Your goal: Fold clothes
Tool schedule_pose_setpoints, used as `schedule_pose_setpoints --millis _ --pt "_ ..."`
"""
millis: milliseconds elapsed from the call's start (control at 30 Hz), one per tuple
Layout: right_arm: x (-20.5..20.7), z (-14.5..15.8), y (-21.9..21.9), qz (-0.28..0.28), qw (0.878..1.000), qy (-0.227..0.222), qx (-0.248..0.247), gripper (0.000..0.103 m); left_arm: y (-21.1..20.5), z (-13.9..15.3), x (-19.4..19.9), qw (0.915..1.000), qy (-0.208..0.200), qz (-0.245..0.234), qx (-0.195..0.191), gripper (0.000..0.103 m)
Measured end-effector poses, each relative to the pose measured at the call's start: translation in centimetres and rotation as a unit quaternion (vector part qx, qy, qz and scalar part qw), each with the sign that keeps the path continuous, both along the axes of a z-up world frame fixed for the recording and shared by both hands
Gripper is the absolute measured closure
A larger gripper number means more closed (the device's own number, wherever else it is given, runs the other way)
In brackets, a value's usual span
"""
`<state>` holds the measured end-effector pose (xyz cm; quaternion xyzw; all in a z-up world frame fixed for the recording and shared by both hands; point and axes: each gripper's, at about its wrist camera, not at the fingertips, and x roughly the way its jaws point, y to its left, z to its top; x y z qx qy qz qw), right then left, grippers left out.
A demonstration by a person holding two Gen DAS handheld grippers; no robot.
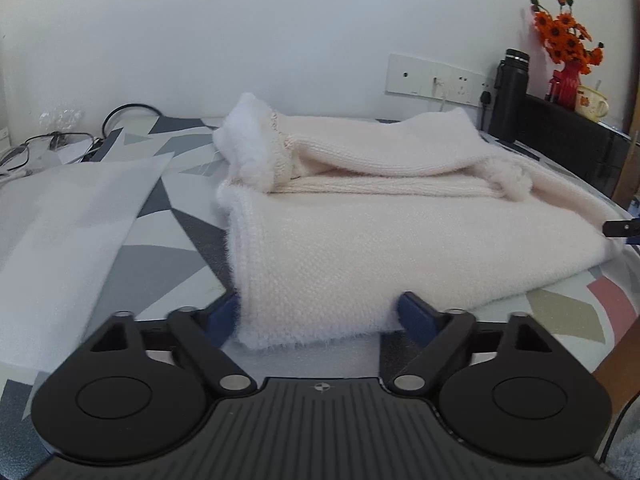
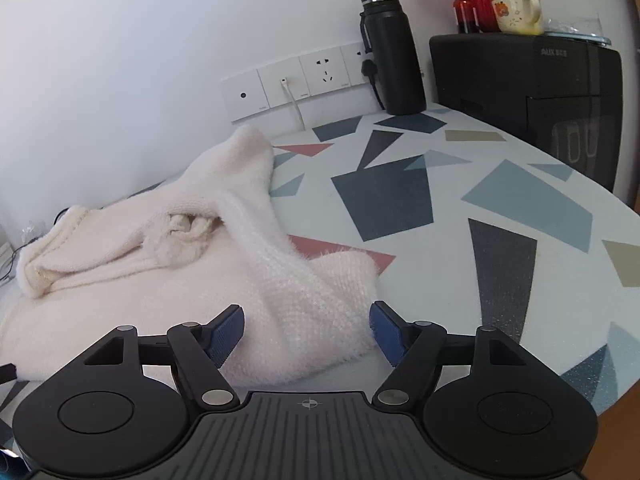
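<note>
- Count: one cream fuzzy sweater; one flat white cloth to its left; one black flask; one red vase of orange flowers; one cream mug; one black appliance.
- Left tool: jaws spread wide, released. The sweater's near hem lies between the blue pads; contact with them cannot be confirmed. Nothing is gripped.
- Right tool: jaws spread wide, released. The sweater's near right corner lies between the pads; nothing is gripped.
- Sweater: rests on the patterned worktop, partly folded into a thick stack, with one sleeve draped across the top and a rumpled fold at the right edge.
- Flask, appliance, vase and mug stand at the right rear, well apart from the sweater.
</note>
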<state>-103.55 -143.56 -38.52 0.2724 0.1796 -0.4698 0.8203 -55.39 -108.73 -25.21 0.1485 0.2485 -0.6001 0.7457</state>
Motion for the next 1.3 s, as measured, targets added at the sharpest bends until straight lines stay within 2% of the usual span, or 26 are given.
schedule_pose_setpoints --millis 33,67,100,200,233,400,567,667,767,867,1000,1133,1300 --pt "0.3 0.1 0.3 0.006 1.0 0.008 -0.007 0.042 0.0 0.1 -0.1 0.9999 0.01 -0.01 -0.004 0.06" --pt "0.4 0.2 0.6 0.017 1.0 0.011 -0.011 0.051 0.0 0.2 -0.2 0.9996 0.02 -0.019 -0.007 0.068" --pt "0.5 0.2 0.7 0.032 0.999 0.007 -0.009 0.056 0.0 0.3 -0.3 0.9995 0.022 -0.023 -0.009 0.077" --pt "0.3 0.2 0.6 0.046 0.999 -0.001 0.001 0.068 -0.2 0.2 -0.7 0.9992 0.022 -0.031 -0.015 0.084" --pt "0.1 0.2 0.5 0.042 0.999 -0.001 0.002 0.079 -0.1 0.3 -0.6 0.999 0.027 -0.032 -0.016 0.086" --pt "-1.1 0.1 0.5 0.055 0.997 -0.04 0.02 0.086 0.2 0.9 -0.1 0.9975 0.051 -0.033 -0.035 0.093" --pt "-1.8 1.5 1.1 0.098 0.987 -0.127 0.024 0.088 1.1 4.0 0.3 0.9924 0.064 -0.029 -0.101 0.094" --pt "-2.1 3.8 1.3 0.131 0.972 -0.193 -0.004 0.09 0.6 6.3 0.3 0.9894 0.038 -0.029 -0.137 0.095" --pt "-1.0 6.0 0.2 0.142 0.965 -0.219 -0.039 0.091 -1.6 7.5 1.0 0.9876 0.021 -0.019 -0.154 0.095" --pt "0.8 6.2 -2.6 0.106 0.972 -0.206 -0.043 0.091 -4.8 7.8 2.1 0.9881 0.012 -0.006 -0.153 0.095" --pt "3.2 6.0 -6.9 0.049 0.981 -0.186 -0.038 0.091 -9.4 7.4 4.5 0.9906 0.016 0.029 -0.133 0.094" --pt "5.0 4.7 -11.3 -0.003 0.986 -0.164 -0.016 0.092 -13.4 6.0 7.2 0.9934 0.039 0.065 -0.086 0.094" --pt "6.8 1.7 -15.4 -0.033 0.991 -0.129 0.031 0.092 -17.1 4.0 8.8 0.9963 0.038 0.071 -0.033 0.094"
